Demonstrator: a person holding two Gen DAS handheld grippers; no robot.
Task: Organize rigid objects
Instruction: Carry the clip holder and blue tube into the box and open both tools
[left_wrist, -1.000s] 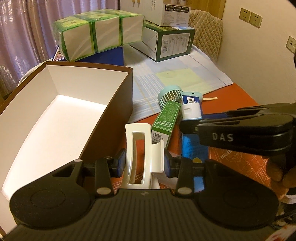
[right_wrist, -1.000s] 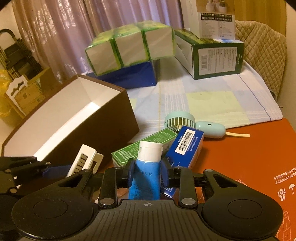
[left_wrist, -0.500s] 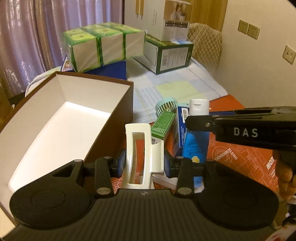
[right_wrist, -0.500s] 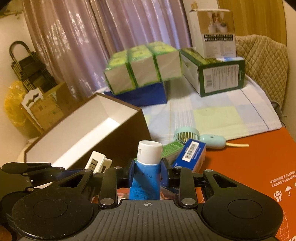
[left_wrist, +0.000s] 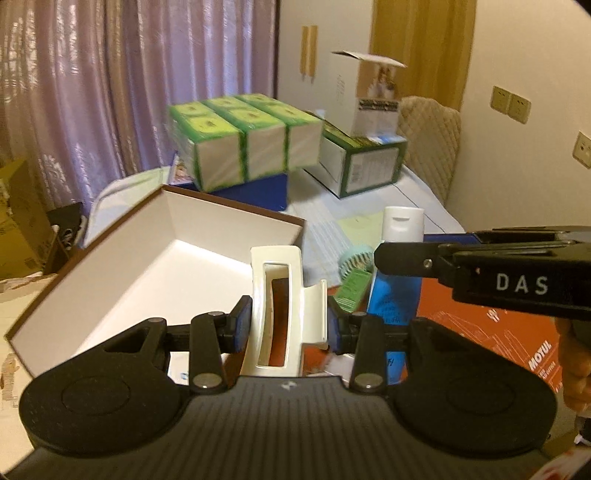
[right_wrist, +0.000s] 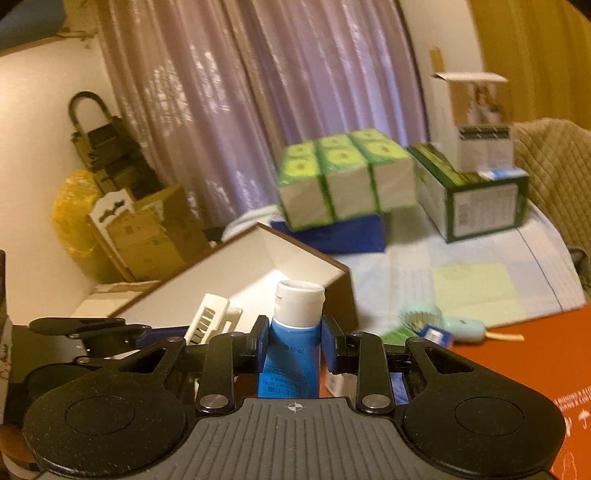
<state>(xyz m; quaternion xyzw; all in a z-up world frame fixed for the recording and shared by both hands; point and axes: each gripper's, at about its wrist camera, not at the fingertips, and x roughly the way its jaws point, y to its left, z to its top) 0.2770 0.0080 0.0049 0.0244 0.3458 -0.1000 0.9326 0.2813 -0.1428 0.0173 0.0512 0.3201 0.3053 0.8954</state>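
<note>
Since a second earlier both grippers had risen — the left gripper (left_wrist: 288, 325) fingers clamped the cream hair clip (left_wrist: 282, 310), the right gripper (right_wrist: 293, 343) fingers the blue tube (right_wrist: 293, 354), level with the brown box's (left_wrist: 236, 214) near rim, its white interior open beside them.

Orange cardboard sheet (left_wrist: 480, 332) w/ checked cloth (right_wrist: 461, 273) — brown box (left_wrist: 147, 258), mint fan (right_wrist: 436, 321) on top.

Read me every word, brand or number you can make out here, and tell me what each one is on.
"DAS": on the right gripper.
"MOTUL": on the orange cardboard sheet.
Blue tube: print too small.
Green carton, white carton, tissue packs: labels blurred, unreadable.
</note>
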